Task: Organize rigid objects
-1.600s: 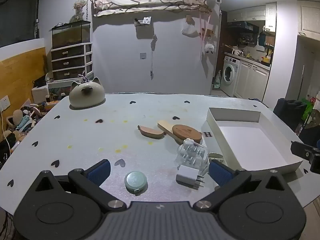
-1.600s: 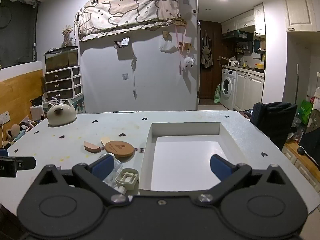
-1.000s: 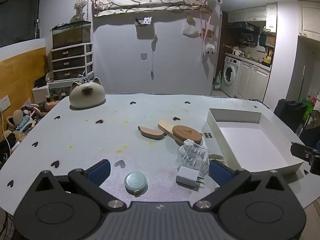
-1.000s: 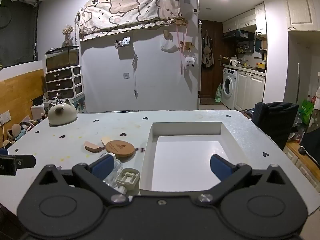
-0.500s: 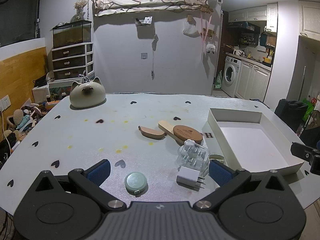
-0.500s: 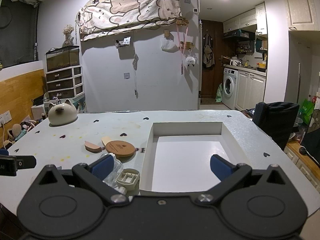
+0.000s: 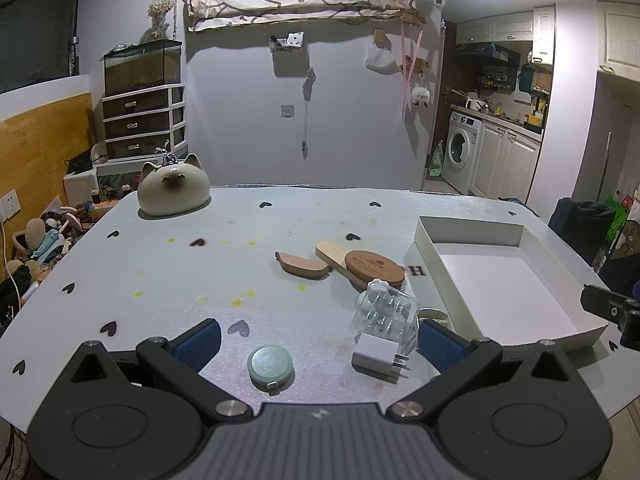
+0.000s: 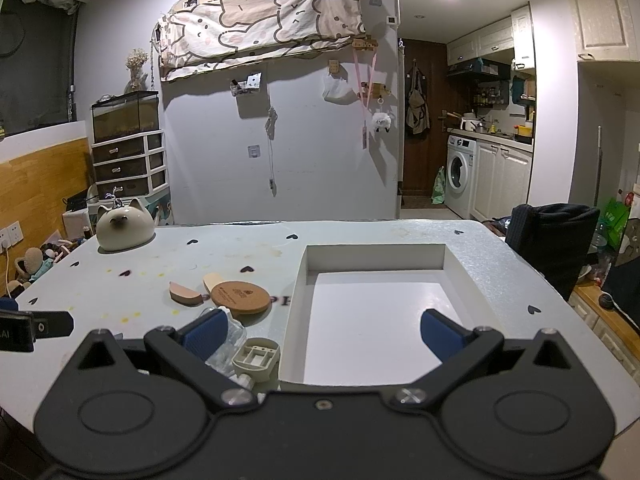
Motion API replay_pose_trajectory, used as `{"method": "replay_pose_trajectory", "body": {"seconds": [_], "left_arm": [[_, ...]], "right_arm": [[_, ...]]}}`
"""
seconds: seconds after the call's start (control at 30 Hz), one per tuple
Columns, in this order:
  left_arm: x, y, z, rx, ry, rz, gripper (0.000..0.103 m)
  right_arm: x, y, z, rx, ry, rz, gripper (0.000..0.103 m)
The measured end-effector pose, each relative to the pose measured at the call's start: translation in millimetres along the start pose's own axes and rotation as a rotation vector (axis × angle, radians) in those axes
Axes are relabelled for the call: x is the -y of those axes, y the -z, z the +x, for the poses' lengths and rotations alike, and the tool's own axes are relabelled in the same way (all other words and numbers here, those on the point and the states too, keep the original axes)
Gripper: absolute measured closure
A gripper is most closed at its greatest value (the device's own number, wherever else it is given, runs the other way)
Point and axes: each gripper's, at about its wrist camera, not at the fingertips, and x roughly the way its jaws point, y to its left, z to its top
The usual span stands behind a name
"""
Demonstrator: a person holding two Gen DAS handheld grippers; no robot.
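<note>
Judging by the empty white box, sorting has not begun: round tin, charger, clear case and wooden pieces all lie on the worktop. Left claw and right claw gape wide, holding nothing.

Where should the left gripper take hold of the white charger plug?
Probably across the white charger plug's two flat side faces, coming down from above. It lies flat with its prongs pointing right, toward the clear plastic case close behind it, so avoid the prong end. The left gripper is open.

Clear plastic case — wooden brush
</note>
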Motion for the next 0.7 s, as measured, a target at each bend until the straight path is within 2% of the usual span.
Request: {"method": "replay_pose_trajectory", "body": {"seconds": [0.7], "left_arm": [[-0.1, -0.1, 0.0, -0.002, 0.000, 0.000, 0.000]], "right_arm": [[-2.7, 1.1, 5.3, -0.007, -0.005, -0.002, 0.000]]}}
